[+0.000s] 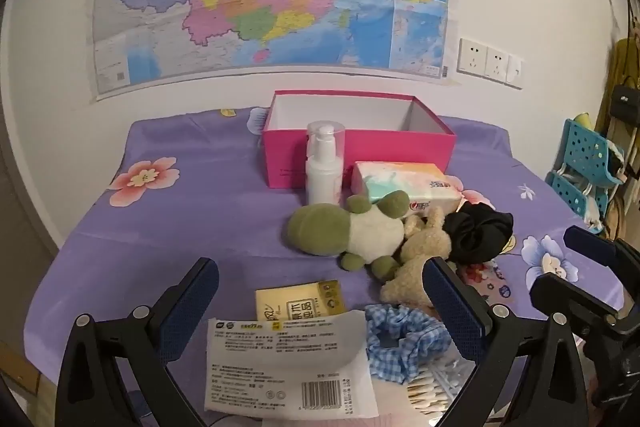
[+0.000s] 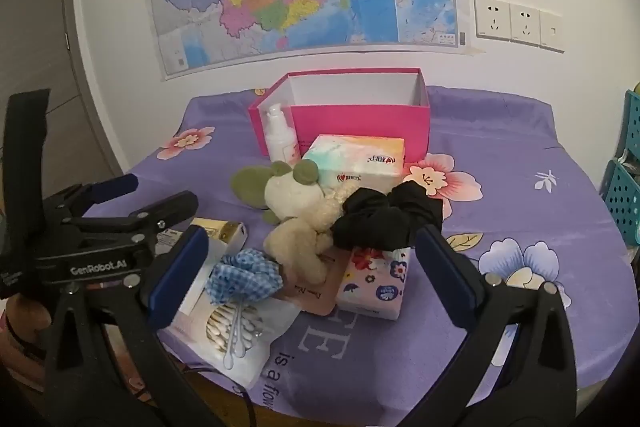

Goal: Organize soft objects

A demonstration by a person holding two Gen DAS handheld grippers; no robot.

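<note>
A green and cream plush toy [image 1: 352,229] [image 2: 288,189] lies mid-table beside a beige plush bunny [image 1: 420,259] [image 2: 304,239] and a black scrunchie [image 1: 478,233] [image 2: 384,219]. A blue checked scrunchie [image 1: 404,339] [image 2: 244,275] lies nearer. An open pink box [image 1: 360,143] [image 2: 348,115] stands at the back, apparently empty. My left gripper [image 1: 320,307] is open and empty above the paper packs at the front. My right gripper [image 2: 312,267] is open and empty, near the flowered tissue pack [image 2: 376,283]. The left gripper also shows in the right wrist view [image 2: 148,195].
A white pump bottle [image 1: 325,163] and a pastel tissue pack [image 1: 408,187] stand before the box. A yellow packet [image 1: 300,301], a white labelled pack [image 1: 288,359] and a bag of cotton swabs [image 2: 236,331] lie at the front. Blue baskets [image 1: 588,163] stand right of the purple flowered cloth [image 1: 180,227].
</note>
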